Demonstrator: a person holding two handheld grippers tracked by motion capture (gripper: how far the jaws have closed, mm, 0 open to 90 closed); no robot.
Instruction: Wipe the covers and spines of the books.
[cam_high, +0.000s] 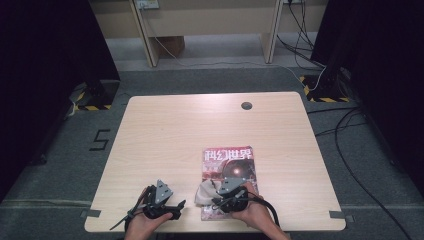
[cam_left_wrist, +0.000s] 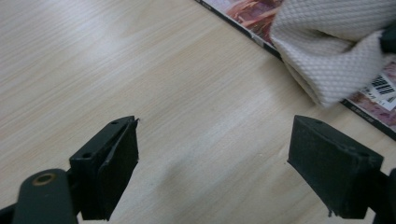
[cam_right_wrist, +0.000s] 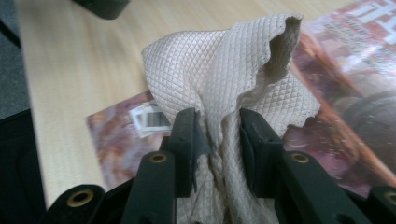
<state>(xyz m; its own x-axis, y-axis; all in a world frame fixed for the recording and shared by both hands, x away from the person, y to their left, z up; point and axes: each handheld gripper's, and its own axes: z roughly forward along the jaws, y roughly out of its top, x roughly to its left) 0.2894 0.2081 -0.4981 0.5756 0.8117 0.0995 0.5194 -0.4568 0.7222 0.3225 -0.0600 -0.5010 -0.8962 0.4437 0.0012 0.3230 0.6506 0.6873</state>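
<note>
The right tool (cam_right_wrist: 217, 128) pinches the bunched cloth (cam_right_wrist: 224, 74) just above the magazine (cam_high: 229, 167), while the left tool (cam_left_wrist: 212, 163) stands spread beside it.

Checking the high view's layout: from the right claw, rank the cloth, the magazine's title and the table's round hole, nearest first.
1. Cloth, gripped in the right claw, at the magazine's near left corner.
2. Title, at the magazine's far edge.
3. Hole, near the table's far edge.
</note>
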